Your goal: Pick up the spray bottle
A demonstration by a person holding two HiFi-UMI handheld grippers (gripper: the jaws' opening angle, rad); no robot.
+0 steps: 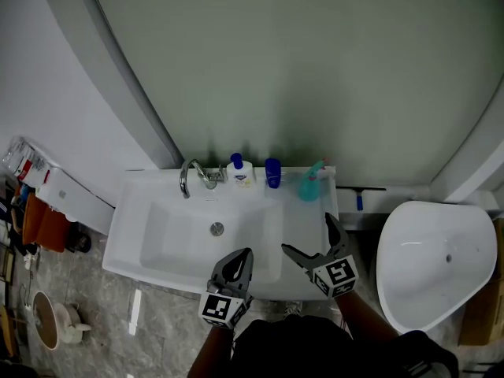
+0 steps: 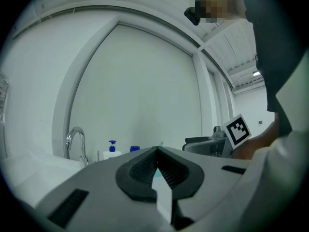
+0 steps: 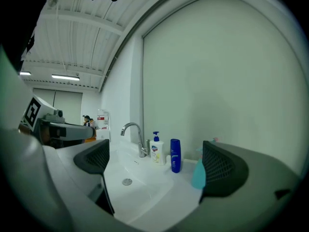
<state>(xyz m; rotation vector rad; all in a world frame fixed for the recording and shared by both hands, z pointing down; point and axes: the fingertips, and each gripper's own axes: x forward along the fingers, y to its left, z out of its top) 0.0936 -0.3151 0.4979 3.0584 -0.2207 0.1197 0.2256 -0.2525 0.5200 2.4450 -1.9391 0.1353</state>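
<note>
Right gripper [image 1: 306, 232] gaping empty, left gripper [image 1: 242, 255] closed (holding nothing), teal spray bottle [image 1: 309, 186] on sink [image 1: 161, 228] ledge.

Head view above sink [image 1: 146, 239], claw views low (both facing faucet [image 3: 140, 143])

No legible text, label on soap bottle [image 3: 156, 154] too small, print on package [image 1: 30, 166] blurred
</note>
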